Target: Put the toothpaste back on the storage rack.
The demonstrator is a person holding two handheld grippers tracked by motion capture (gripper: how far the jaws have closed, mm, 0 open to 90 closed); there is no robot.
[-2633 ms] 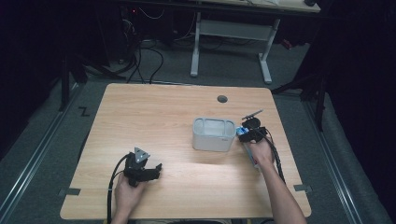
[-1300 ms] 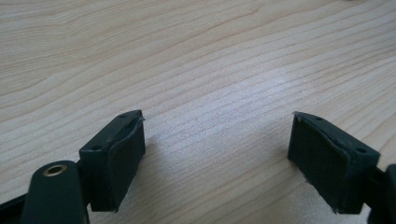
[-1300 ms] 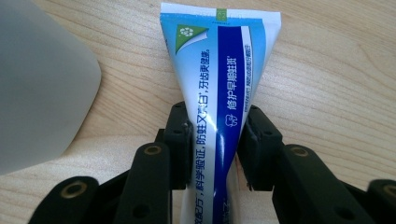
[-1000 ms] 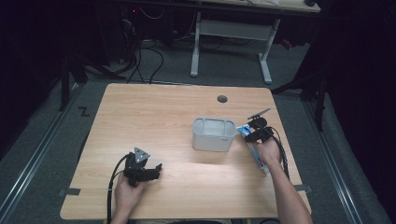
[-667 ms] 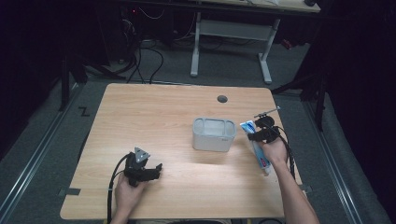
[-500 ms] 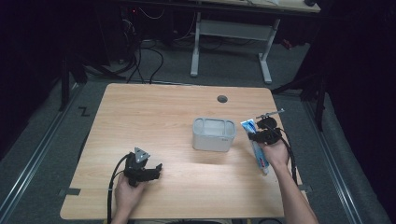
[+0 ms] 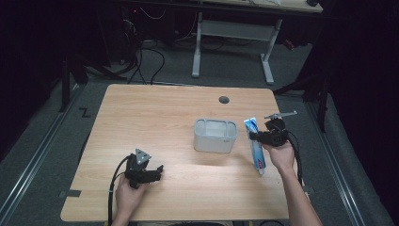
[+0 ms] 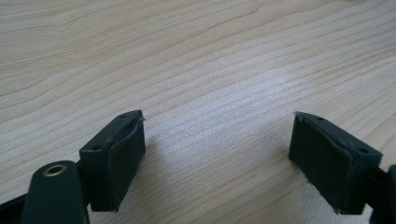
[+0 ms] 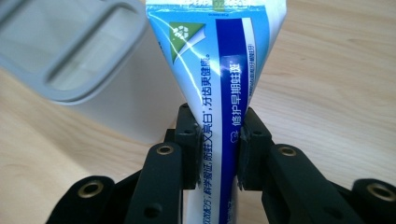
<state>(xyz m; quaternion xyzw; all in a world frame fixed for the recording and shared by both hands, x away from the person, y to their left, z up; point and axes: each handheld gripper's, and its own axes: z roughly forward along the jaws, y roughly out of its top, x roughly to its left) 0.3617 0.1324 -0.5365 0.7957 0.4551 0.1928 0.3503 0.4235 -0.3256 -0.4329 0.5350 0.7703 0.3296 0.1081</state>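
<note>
Near the front left corner of the table (image 7: 155,108), the left gripper (image 7: 149,173) rests in a hand, its cable trailing off the front edge. Its jaws stand wide apart with bare wood between them; in the left gripper view both are cut off at the bottom. Right of the table's middle stands a grey container (image 7: 215,135) with a divided top; what lies inside is hard to make out. Just beside it, toward the right edge, the right gripper (image 7: 258,137) has its jaws clamped on a blue and white toothpaste tube (image 7: 256,146), having just closed on it. The right gripper view crops the tube's crimped end and hides its lower part behind the jaws.
</note>
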